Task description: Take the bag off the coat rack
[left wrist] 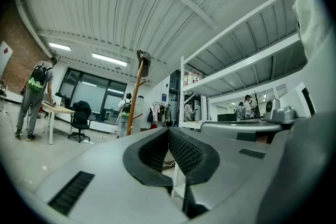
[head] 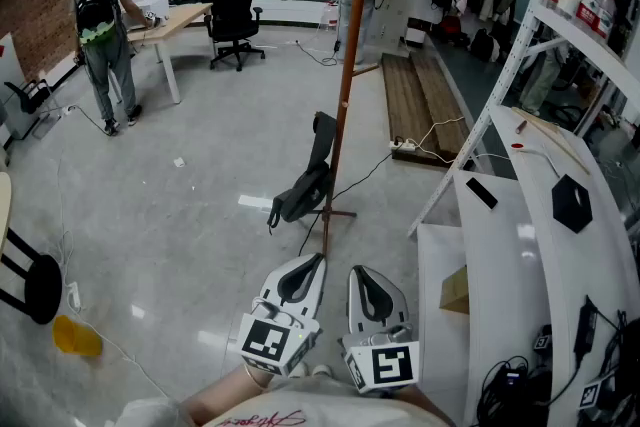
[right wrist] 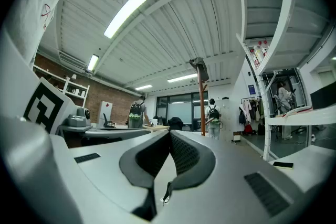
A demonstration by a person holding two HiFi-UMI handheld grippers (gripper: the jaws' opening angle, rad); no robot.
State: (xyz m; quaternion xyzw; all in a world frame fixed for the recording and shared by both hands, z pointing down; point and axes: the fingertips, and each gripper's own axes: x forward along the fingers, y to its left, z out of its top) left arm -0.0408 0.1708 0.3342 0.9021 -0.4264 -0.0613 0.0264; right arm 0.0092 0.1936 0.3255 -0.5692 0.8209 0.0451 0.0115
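We hold both grippers low and side by side, close to the body. The left gripper (head: 314, 260) and the right gripper (head: 358, 273) are each clenched on nothing, with the pads pressed together in their own views.

The bag (head: 303, 183) (dark and slumped) sits low against the pole of the coat rack (head: 345, 85), near its foot. It is straight ahead of us and well apart from both grippers.

Bare floor (head: 200, 205) lies between us and the rack, wide open to the left. A thin cable (head: 360, 177) crosses it from the right toward the rack's foot.

The right side is tighter: the edge of a white surface (head: 440, 255) lies just beside the right gripper, and the slanting upright of a shelf unit (head: 500, 85) rises behind it.

For writing, we find only the square black-and-white markers (head: 270, 340) on the gripper cubes, plus red script on a white garment (head: 330, 410) at the bottom edge — too cut off to read.
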